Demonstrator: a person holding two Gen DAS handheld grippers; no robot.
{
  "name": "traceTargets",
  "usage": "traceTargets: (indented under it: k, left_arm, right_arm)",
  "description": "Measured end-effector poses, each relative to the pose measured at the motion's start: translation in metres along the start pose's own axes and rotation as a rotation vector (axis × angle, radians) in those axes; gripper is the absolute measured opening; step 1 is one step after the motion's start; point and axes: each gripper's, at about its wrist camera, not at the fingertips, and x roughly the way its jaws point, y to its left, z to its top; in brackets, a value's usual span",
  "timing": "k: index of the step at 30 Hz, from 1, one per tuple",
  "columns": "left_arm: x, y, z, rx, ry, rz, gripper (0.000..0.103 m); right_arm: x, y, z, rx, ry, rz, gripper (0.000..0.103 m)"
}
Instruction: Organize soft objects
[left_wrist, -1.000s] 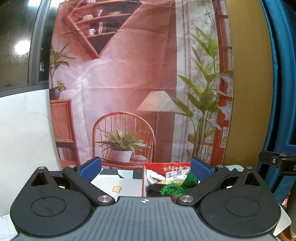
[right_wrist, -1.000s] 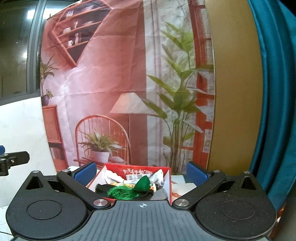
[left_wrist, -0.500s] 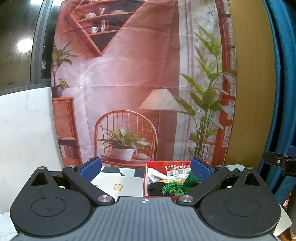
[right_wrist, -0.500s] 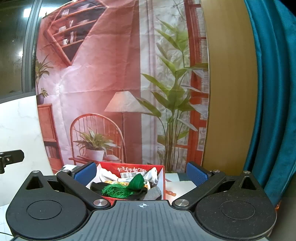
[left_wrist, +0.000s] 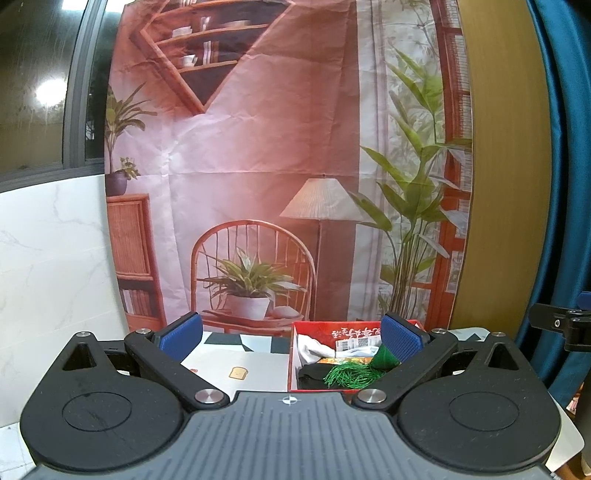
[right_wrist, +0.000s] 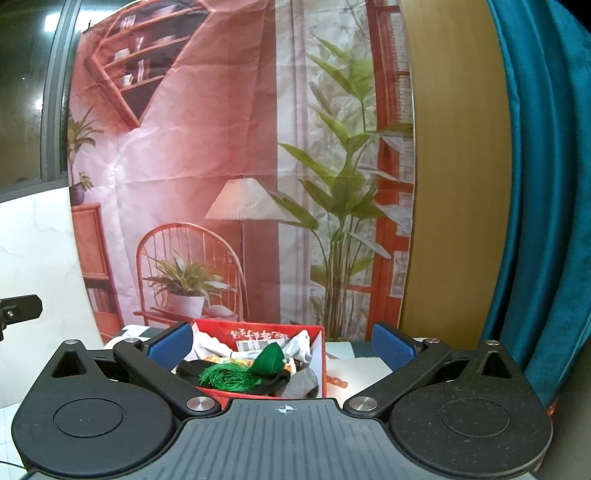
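Here, the left gripper (left_wrist: 291, 338) is being held with its blue-padded fingers (left_wrist: 181, 334) spread wide and nothing between them, and the right gripper (right_wrist: 282, 341) is likewise being held spread and empty. Just beyond both, a red cardboard box (right_wrist: 320, 352) is being shown resting on a white tabletop (left_wrist: 221, 363). Inside it, soft items are being kept: a green tasselled piece (right_wrist: 240, 374) lying on black fabric (left_wrist: 310, 373), with white cloth (right_wrist: 207, 345) behind. A printed room backdrop (left_wrist: 258, 147) is being hung behind the table.
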Motion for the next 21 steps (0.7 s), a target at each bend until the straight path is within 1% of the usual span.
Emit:
traceTargets:
  k: [21]
  left_arm:
    - [0.0028, 0.0046, -0.0010, -0.006, 0.015, 0.011, 0.103]
  right_arm:
    - [0.0027, -0.0019, -0.0022, -0.011, 0.022, -0.013, 0.103]
